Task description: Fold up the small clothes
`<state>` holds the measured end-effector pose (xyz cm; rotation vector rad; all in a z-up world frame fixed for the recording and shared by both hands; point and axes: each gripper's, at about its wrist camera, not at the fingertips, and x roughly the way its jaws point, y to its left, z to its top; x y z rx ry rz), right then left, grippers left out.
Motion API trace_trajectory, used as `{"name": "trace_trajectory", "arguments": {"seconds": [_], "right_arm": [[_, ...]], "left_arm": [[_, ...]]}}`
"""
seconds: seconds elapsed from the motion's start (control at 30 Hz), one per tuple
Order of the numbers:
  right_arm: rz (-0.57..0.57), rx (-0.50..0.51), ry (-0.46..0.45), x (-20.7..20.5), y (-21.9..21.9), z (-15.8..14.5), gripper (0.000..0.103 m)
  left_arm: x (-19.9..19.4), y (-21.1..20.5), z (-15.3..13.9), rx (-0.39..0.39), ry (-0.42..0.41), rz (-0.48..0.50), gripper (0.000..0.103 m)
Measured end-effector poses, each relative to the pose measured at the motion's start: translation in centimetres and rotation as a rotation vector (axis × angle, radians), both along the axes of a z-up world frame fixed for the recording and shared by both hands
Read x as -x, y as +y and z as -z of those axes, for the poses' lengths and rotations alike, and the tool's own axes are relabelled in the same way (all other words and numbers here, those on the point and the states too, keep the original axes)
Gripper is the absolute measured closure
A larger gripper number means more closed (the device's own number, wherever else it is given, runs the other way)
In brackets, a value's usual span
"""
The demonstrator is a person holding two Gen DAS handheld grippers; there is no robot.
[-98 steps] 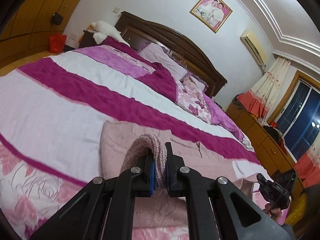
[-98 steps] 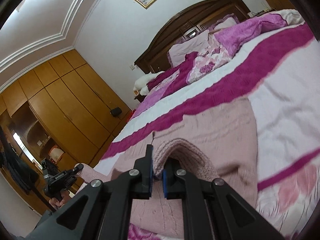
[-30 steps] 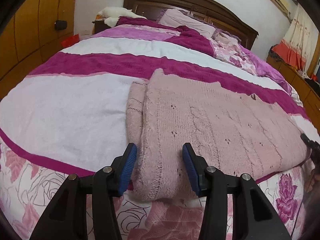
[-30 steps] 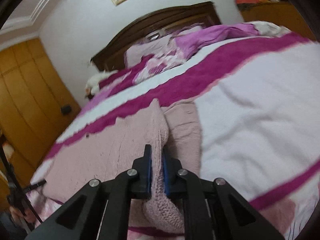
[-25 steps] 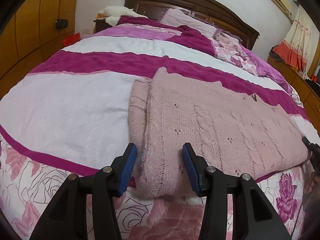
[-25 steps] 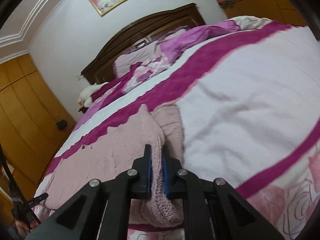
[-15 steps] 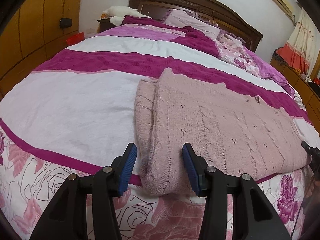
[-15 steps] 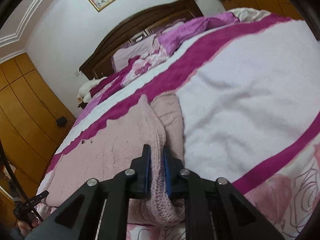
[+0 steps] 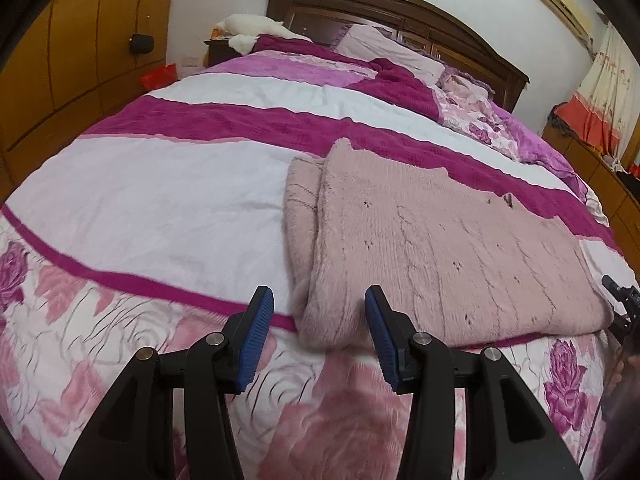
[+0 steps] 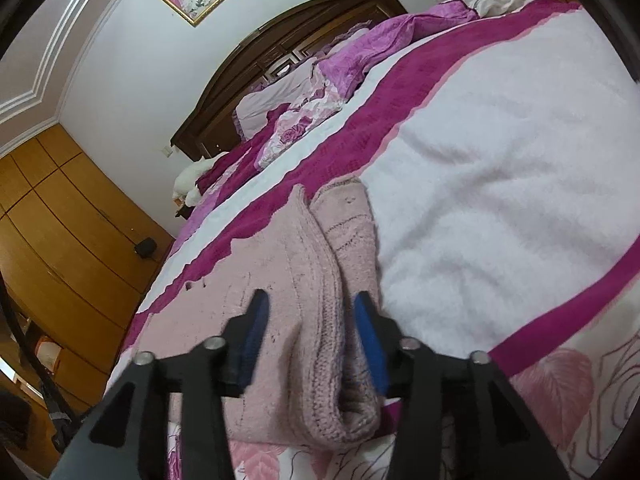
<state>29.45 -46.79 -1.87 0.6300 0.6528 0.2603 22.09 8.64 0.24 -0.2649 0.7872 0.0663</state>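
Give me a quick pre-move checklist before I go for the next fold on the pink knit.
1. Left gripper open and free of fabric: ok, its jaws stand apart, short of the knit's near edge.
2. Right gripper released: ok, jaws apart, though the folded edge lies between them.
3. Pink knit sweater lying flat on the bed: ok, the top layer looks smooth.
4. Layers aligned: not ok, a strip of the lower layer shows beyond the left fold.
5. Near hem fully on the bed: ok in the left view.
6. Right gripper touching the knit: cannot tell.
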Motion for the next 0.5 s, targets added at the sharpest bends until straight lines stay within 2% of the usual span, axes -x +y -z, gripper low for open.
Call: {"name": "trace_trajectory", "arguments": {"seconds": [0.03,0.1,0.17,0.23,0.3,0.37,0.5], "right_arm": [[-0.012,0.0,0.004,0.0,-0.2,-0.2,0.042],[-0.045,0.018,0.008,-0.3,-0.9,-0.8,0.028],[-0.037,0.04,0.018,-0.7,-1.9,-1.2,0.022],[-0.038,0.002,0.042,-1.3,-3.1,-0.8,0.021],[-0.076,-0.067,0.089,-2.4,-4.0,0.2,0.021],[-0.119,-0.09,0.121,-3.5,-4.1,1.1,0.021],[-0.226,-0.113,0.123,-5.3,-2.8,1.8,0.021]], "left_arm": [[0.4,0.2,-0.1,0.007,0.0,-0.007,0.08],[0.8,0.8,-0.3,0.043,0.005,-0.025,0.08],[0.5,1.2,-0.7,0.064,0.013,-0.018,0.08],[0.1,1.3,-1.3,0.045,-0.002,-0.014,0.08],[-0.3,1.3,-1.7,0.01,-0.014,-0.012,0.08],[-0.8,1.5,-1.8,-0.005,-0.018,-0.021,0.08],[-2.2,2.4,-1.0,0.036,0.014,-0.045,0.08]]}}
